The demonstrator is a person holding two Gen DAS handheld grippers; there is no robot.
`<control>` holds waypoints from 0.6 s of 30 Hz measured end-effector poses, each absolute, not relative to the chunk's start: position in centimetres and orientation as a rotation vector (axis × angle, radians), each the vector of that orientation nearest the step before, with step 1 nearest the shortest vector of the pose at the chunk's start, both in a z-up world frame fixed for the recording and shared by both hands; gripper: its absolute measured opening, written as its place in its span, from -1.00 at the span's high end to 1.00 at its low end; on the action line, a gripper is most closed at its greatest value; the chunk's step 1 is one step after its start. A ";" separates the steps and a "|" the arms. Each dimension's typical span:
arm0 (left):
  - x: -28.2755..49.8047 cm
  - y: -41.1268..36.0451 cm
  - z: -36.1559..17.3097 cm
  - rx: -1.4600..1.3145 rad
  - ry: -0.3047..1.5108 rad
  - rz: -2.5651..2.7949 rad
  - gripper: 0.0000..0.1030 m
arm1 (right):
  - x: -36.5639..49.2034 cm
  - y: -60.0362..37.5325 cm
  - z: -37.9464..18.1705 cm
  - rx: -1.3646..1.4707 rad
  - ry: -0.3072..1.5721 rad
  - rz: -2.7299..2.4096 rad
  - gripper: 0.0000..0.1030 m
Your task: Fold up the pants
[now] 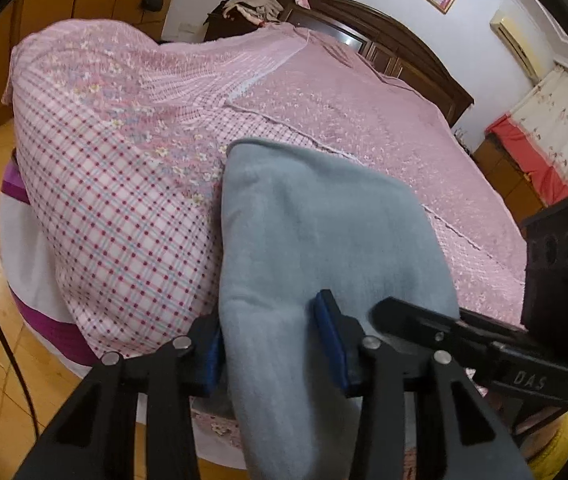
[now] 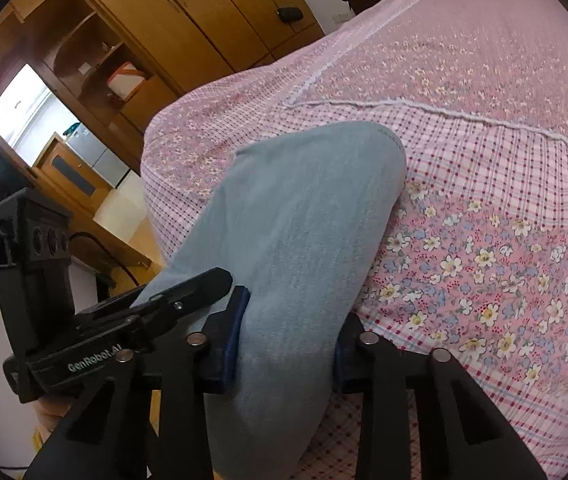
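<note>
Spanning most of both views, bed [image 1: 364, 128] with pink floral-and-check cover serves as the folding surface. Grey-blue pants [image 1: 316, 232] lie on its near edge, far end resting on the cover, near end lifted off and hanging down past the bed edge. Both ends of that near part are gripped, likely so the fabric stays taut and flat for folding over onto the bed. Left tongs [image 1: 279, 344] are closed partway onto a thick bunch of pants, blue pads pressing fabric from both sides. Right tongs [image 2: 286, 344] do the same, pinching a fat roll of cloth between pads. Pants run forward from between each pair of fingers, away toward the bed middle. The two tongs sit just beside each other.
</note>
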State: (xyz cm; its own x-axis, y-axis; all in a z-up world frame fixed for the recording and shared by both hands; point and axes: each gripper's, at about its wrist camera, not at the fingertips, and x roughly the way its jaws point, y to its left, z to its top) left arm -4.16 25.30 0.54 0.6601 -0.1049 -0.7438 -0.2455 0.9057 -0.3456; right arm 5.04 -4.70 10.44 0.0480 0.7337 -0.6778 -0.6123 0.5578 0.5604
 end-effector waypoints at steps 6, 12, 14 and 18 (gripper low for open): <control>-5.1 24.6 2.4 -0.430 0.822 0.078 0.22 | 4.9 -6.2 11.9 0.187 1.107 1.054 0.43; -5.0 23.3 2.8 -0.405 0.825 0.038 0.13 | 4.8 -7.9 13.1 0.183 1.100 1.059 0.43; -4.2 23.0 1.9 -0.382 0.861 0.097 -0.24 | 5.1 -7.7 12.3 0.169 1.125 1.041 0.43; -3.6 23.6 0.7 -0.460 0.873 0.082 -0.06 | 5.4 -7.4 10.8 0.158 1.154 1.018 0.43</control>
State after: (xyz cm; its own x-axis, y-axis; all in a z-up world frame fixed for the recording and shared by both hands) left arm -3.63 23.56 0.71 0.6457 -0.1155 -0.7548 -0.2544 0.8995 -0.3553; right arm 5.44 -7.36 10.84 0.0336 0.7325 -0.6800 -0.5834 0.5668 0.5817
